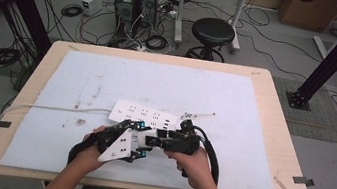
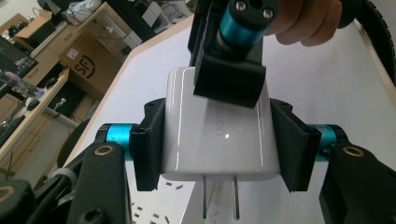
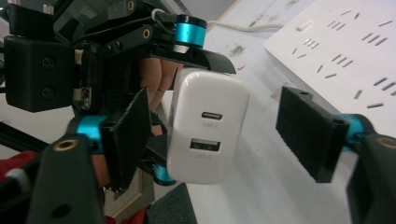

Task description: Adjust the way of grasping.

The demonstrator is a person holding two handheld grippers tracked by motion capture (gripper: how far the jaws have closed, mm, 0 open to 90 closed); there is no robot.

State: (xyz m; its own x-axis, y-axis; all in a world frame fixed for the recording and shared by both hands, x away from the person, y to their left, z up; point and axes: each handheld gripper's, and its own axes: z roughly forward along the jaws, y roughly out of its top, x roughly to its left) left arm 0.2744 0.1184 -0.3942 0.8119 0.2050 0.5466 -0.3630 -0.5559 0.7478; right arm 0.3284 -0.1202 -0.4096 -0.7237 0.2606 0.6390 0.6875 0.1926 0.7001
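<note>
A white USB charger [image 2: 219, 135] sits between the jaws of my left gripper [image 2: 219, 144], which is shut on its two sides, with its two prongs [image 2: 219, 198] pointing back toward the camera. In the right gripper view the charger [image 3: 205, 126] shows its two ports and lies between the jaws of my right gripper [image 3: 219, 135], which is open, with both pads [image 3: 308, 130] standing off its sides. Both hands meet near the table's front, left gripper [image 1: 136, 143] against right gripper [image 1: 159, 141]. A white power strip [image 1: 145, 115] lies flat just beyond them.
The strip's white cable [image 1: 53, 106] runs left off the table. A white mat [image 1: 158, 83] covers most of the wooden table [image 1: 274, 115]. A black stool [image 1: 212, 33] and floor cables lie beyond the far edge.
</note>
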